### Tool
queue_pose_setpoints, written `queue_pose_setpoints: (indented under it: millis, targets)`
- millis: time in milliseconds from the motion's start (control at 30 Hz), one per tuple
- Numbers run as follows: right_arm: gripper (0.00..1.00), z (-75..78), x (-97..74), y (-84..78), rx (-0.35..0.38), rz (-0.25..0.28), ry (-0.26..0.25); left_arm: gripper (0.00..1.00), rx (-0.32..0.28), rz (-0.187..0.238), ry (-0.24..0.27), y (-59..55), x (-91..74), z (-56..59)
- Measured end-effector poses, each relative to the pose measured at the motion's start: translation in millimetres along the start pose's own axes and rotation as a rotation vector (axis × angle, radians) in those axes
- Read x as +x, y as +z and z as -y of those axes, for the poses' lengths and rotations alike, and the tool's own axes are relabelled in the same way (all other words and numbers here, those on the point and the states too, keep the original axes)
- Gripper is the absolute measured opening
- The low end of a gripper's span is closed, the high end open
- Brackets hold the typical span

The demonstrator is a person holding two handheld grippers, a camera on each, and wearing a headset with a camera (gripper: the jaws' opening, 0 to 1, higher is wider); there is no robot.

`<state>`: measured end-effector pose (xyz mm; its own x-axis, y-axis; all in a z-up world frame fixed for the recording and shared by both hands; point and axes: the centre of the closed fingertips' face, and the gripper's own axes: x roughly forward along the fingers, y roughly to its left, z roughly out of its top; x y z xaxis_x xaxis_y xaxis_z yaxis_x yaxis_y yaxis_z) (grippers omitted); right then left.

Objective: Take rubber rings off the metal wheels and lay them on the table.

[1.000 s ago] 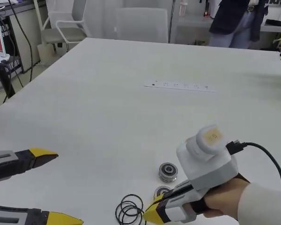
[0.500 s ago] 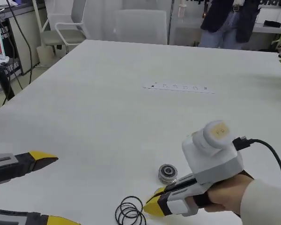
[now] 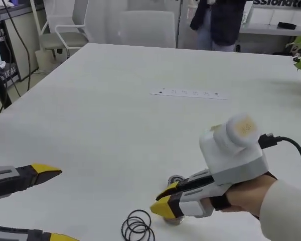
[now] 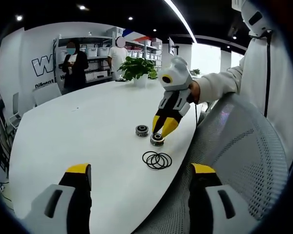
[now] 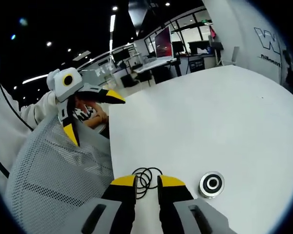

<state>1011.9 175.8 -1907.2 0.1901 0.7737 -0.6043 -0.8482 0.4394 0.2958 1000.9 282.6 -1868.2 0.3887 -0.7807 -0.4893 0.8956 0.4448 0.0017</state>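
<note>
Two metal wheels lie near the table's front edge: one wheel (image 3: pixel 175 179) (image 4: pixel 142 130) (image 5: pixel 211 184) stands free, the other wheel (image 3: pixel 171 219) (image 4: pixel 157 139) sits right under my right gripper's tips. My right gripper (image 3: pixel 164 200) (image 4: pixel 164 130) (image 5: pixel 147 182) has its jaws a narrow gap apart, with bare table showing between them. A small pile of black rubber rings (image 3: pixel 138 227) (image 4: pixel 156 160) (image 5: pixel 145 179) lies just left of it. My left gripper (image 3: pixel 47 203) (image 4: pixel 140 171) (image 5: pixel 90 117) hovers wide open and holds nothing, well left of the rings.
A white power strip (image 3: pixel 188 93) lies flat mid-table. The table edge (image 4: pixel 183 146) runs close by the wheels, with a mesh chair back (image 4: pixel 234 146) beside it. A person (image 3: pixel 215 22) stands behind the far end, near chairs (image 3: pixel 65 30).
My right gripper has come forward and lowered its tips over the nearer wheel, which it now covers. The left gripper has barely moved. The person in the background has walked left.
</note>
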Motion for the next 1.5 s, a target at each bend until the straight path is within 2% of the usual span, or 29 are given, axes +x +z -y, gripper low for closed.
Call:
queue_pose_setpoints:
  millis: [167, 500, 600, 767, 900, 1267, 1500]
  targets:
    - [0.24, -1.2, -5.7, 8.8, -0.066, 0.003, -0.023, 0.81, -0.002, -0.003, -0.009, -0.7, 1.4, 1.3]
    - [0.44, -10.8, -21.0, 24.3, -0.151, 0.036, -0.04, 0.84, -0.006, -0.004, -0.032, -1.1, 3.0, 3.8]
    - [0.47, -11.5, -28.4, 25.7, -0.178, 0.036, -0.06, 0.85, -0.005, -0.005, -0.041, -1.1, 3.9, 4.6]
    - [0.57, -14.1, -42.1, 29.0, -0.179, 0.072, -0.069, 0.93, -0.017, 0.014, -0.069, 2.8, 5.7, 9.4]
    - [0.66, -19.2, -53.2, 29.7, -0.178, 0.106, -0.064, 0.96, -0.009, 0.006, -0.082, 1.7, 7.0, 10.9]
    - [0.86, -12.4, -76.7, 7.5, -0.179, 0.126, -0.127, 0.99, -0.016, 0.017, -0.101, 2.5, 8.8, 12.0]
    - [0.91, -2.3, -93.3, -4.5, -0.14, 0.167, -0.176, 0.99, -0.024, 0.024, -0.108, 1.7, 9.3, 11.4]
